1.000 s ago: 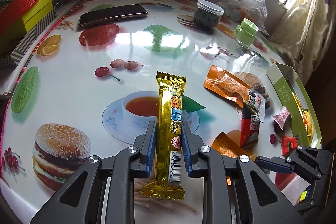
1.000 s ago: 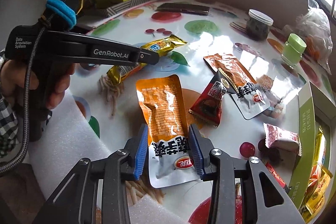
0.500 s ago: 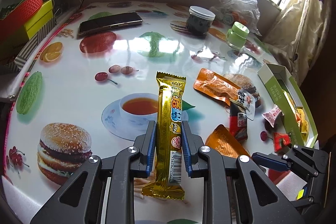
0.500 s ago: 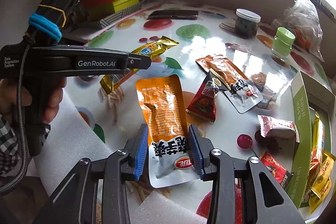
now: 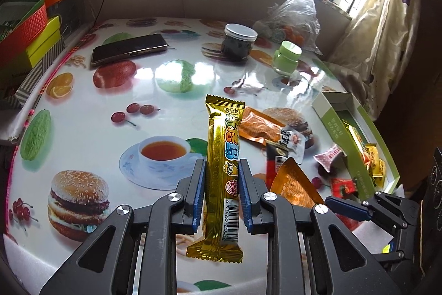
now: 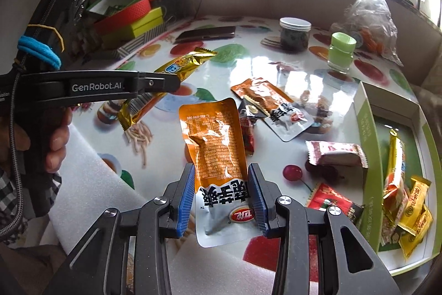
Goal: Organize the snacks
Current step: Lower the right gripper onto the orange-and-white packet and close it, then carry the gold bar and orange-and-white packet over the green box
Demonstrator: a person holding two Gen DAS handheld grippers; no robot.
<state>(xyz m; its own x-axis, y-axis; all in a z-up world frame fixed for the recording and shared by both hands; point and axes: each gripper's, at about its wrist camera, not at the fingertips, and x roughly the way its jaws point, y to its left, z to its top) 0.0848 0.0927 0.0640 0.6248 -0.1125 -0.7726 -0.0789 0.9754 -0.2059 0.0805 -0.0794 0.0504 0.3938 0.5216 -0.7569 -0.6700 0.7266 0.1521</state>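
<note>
My left gripper (image 5: 221,172) is shut on a long gold snack bar (image 5: 223,156) and holds it above the table; the bar also shows in the right wrist view (image 6: 176,68). My right gripper (image 6: 220,174) is shut on an orange and white snack pouch (image 6: 214,148) and holds it above the table; that pouch shows in the left wrist view (image 5: 292,184). A green box (image 6: 368,145) with several snacks inside stands at the right. Loose on the table lie another orange pouch (image 6: 265,98), a dark red packet (image 6: 247,133), a pink packet (image 6: 335,154) and a red packet (image 6: 333,205).
A dark jar (image 5: 239,42), a green-lidded jar (image 5: 286,57), a plastic bag (image 5: 294,15) and a phone (image 5: 128,49) are at the back of the table. Stacked red and yellow boxes (image 5: 25,38) stand at the left. White foam (image 6: 91,184) lines the near table edge.
Both grippers have risen with their snacks, and the table looks farther below. The orange pouch now hangs clear of the table in the right gripper.
</note>
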